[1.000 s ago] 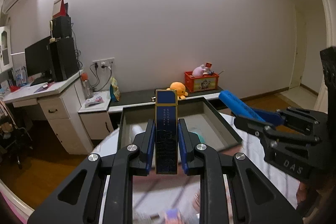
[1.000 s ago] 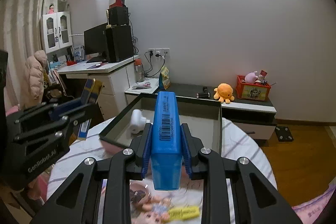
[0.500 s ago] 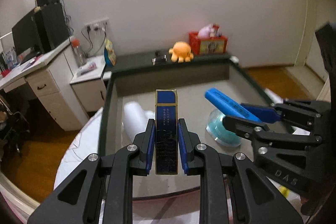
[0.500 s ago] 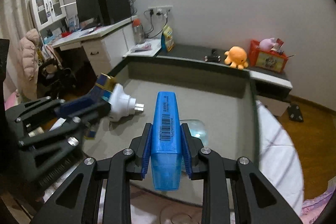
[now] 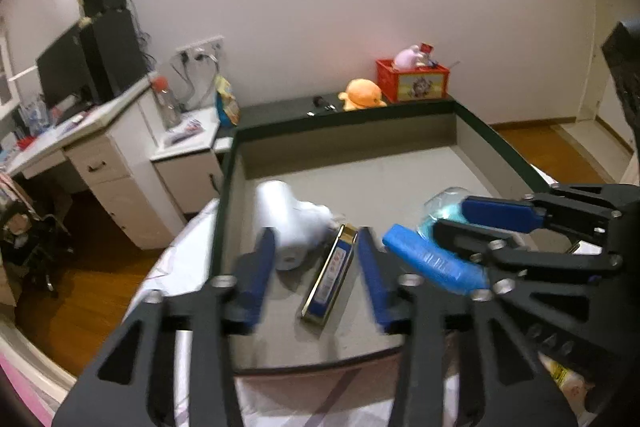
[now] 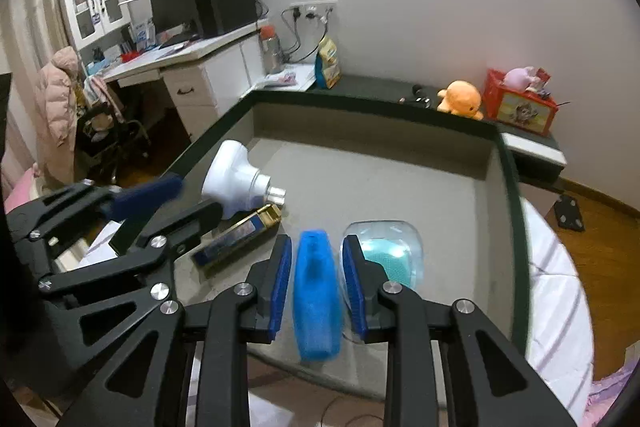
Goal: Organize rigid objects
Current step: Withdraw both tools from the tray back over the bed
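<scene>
Lying flat in the tray (image 5: 500, 143), the dark blue box (image 5: 329, 270) is flanked by the left gripper (image 5: 316, 275), whose jaws have just been opening; the blue case (image 6: 316, 291) looks loose between the right gripper (image 6: 316, 281) pads, grip uncertain.

The left gripper (image 5: 316, 267) is built from matte black plastic links with triangular cut-outs. Round silver screw heads sit at each pivot, two on either side. Its two fingers (image 5: 256, 275) carry long, flat blue pads on their inner faces; they look smeared by motion blur.

The right gripper (image 6: 316, 275) has the same build: black angular arms, triangular openings, shiny round screws at the joints and blue ribbed pads lining both fingers (image 6: 280, 279). Seen from the left wrist view, its side shows smaller silver screws and faint raised lettering on the black body, too blurred to read.
</scene>
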{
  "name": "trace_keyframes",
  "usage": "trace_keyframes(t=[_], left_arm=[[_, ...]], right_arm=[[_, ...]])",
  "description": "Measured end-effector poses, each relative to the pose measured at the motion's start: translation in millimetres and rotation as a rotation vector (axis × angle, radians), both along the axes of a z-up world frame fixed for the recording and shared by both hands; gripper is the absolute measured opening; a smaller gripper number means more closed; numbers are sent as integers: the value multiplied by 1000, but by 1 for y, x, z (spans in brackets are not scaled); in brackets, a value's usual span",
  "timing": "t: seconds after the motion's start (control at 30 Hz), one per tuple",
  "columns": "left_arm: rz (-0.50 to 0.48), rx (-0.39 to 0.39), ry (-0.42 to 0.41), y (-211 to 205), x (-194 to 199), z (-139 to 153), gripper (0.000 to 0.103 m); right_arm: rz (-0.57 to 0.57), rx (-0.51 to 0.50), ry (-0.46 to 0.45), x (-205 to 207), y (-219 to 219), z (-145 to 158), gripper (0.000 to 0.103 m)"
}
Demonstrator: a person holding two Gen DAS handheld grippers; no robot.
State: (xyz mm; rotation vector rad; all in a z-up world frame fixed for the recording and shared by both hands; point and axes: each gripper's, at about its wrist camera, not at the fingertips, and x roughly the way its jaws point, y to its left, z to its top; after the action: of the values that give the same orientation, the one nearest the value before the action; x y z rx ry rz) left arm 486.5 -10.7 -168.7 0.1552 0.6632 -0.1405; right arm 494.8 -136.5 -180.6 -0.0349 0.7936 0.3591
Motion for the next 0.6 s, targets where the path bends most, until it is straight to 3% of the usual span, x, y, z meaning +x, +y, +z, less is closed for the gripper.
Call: trace_keyframes(t=[0.03, 0.13, 0.17, 0.2, 0.27, 0.37, 0.6], left_arm=[[8, -7, -15, 5, -6, 5, 59], [39, -25, -48, 16, -26, 21, 67], [60, -41, -75, 23, -40, 30, 78], [68, -53, -99, 27, -50, 36, 86], [76, -74, -161, 35, -77, 50, 91], [91, -88, -240, 43, -125, 70, 99], [100, -143, -424, 51, -235, 101, 103]], right_arm=[[-1, 9, -8, -4, -1, 4, 32], [-35, -5, -58, -23, -5, 19, 71], [-45, 1, -79, -32, -7, 25, 76], [-47, 16, -101, -42, -10, 32, 76], [-52, 37, -145, -65, -13, 47, 82], [-54, 60, -213, -104, -12, 70, 82], [-34, 88, -339, -203, -6, 104, 84]])
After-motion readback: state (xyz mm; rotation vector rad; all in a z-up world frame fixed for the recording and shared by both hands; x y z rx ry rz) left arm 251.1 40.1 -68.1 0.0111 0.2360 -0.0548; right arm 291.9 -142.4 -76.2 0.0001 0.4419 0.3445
